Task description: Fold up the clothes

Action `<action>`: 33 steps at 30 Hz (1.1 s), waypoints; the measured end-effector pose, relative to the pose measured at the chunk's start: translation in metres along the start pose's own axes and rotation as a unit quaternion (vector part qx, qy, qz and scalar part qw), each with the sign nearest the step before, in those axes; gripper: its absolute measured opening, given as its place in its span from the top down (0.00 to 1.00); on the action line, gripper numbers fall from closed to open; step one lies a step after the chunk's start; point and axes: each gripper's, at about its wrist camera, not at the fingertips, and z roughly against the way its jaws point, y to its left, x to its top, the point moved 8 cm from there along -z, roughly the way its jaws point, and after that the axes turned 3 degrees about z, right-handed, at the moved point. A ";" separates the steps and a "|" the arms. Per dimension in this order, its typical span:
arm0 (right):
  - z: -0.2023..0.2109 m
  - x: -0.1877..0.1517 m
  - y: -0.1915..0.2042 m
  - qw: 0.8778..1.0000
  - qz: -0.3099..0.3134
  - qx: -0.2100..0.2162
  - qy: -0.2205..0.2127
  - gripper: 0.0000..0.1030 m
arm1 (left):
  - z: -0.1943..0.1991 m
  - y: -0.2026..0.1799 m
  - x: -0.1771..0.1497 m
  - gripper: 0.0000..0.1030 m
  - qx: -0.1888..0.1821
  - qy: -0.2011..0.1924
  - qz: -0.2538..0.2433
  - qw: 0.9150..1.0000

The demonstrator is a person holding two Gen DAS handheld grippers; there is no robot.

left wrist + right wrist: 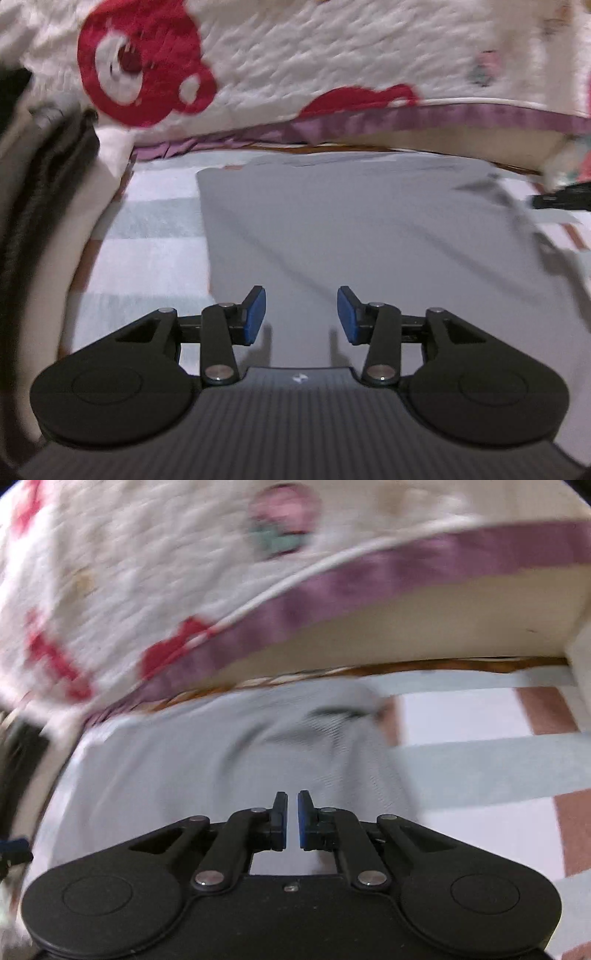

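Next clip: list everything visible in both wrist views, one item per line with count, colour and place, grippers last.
grey garment: one, grey, lying mostly flat on the checked sheet, right edge rumpled.
checked sheet: one, white, pale blue and brownish-red, under the garment.
quilt: one, cream with red bear prints and purple border, behind the garment.
dark fabric: black, far left; what it is, unclear.
left gripper: one, black with blue pads, open over the garment's near edge.
right gripper: one, black with blue pads, nearly closed with a narrow gap, above the garment.
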 end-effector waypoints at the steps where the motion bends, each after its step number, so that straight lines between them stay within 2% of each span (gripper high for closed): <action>1: -0.004 0.007 -0.011 1.000 -0.015 0.001 -0.005 0.87 | -0.015 0.008 0.005 0.60 0.003 0.003 0.011 1.000; 3: -0.012 0.020 -0.031 0.999 -0.050 0.005 -0.004 0.84 | -0.041 0.022 0.016 0.60 0.011 0.006 0.031 0.999; 4: -0.017 0.022 -0.038 0.997 -0.077 0.012 0.000 0.75 | -0.051 0.027 0.023 0.60 0.015 0.004 0.037 0.999; 5: -0.021 0.022 -0.043 0.994 -0.106 0.019 0.004 0.72 | -0.059 0.031 0.028 0.60 0.018 0.000 0.042 0.999; 8: -0.039 0.025 -0.057 0.979 -0.196 0.048 0.020 0.66 | -0.075 0.044 0.042 0.60 0.027 -0.012 0.054 0.998; 12: -0.061 0.026 -0.061 0.962 -0.260 0.071 0.038 0.57 | -0.091 0.062 0.050 0.60 0.045 -0.019 0.080 0.996; 15: -0.076 0.028 -0.065 0.948 -0.307 0.079 0.023 0.51 | -0.093 0.064 0.049 0.59 0.050 -0.024 0.075 0.996; 17: -0.081 0.032 -0.065 0.946 -0.315 0.079 0.003 0.50 | -0.094 0.063 0.049 0.59 0.053 -0.027 0.066 0.996; 18: -0.082 0.036 -0.061 0.955 -0.290 0.063 -0.002 0.60 | -0.095 0.063 0.049 0.59 0.054 -0.029 0.062 0.996; 19: -0.083 0.040 -0.058 0.965 -0.257 0.044 -0.006 0.87 | -0.095 0.063 0.049 0.59 0.056 -0.030 0.058 0.996; 22: -0.080 0.054 -0.044 0.990 -0.141 -0.021 -0.020 0.92 | -0.097 0.063 0.050 0.59 0.059 -0.031 0.050 0.997; 24: -0.075 0.060 -0.035 0.995 -0.088 -0.043 -0.033 0.97 | -0.097 0.064 0.052 0.59 0.061 -0.030 0.050 0.996; 28: -0.068 0.067 -0.009 0.993 0.051 -0.096 -0.044 0.98 | -0.096 0.069 0.054 0.59 0.064 -0.034 0.059 0.996; 31: -0.063 0.060 0.017 0.977 0.165 -0.132 -0.036 0.98 | -0.095 0.073 0.055 0.59 0.067 -0.037 0.065 0.995; 33: -0.059 0.060 0.026 0.968 0.200 -0.145 -0.042 0.98 | -0.094 0.076 0.056 0.59 0.068 -0.039 0.070 0.994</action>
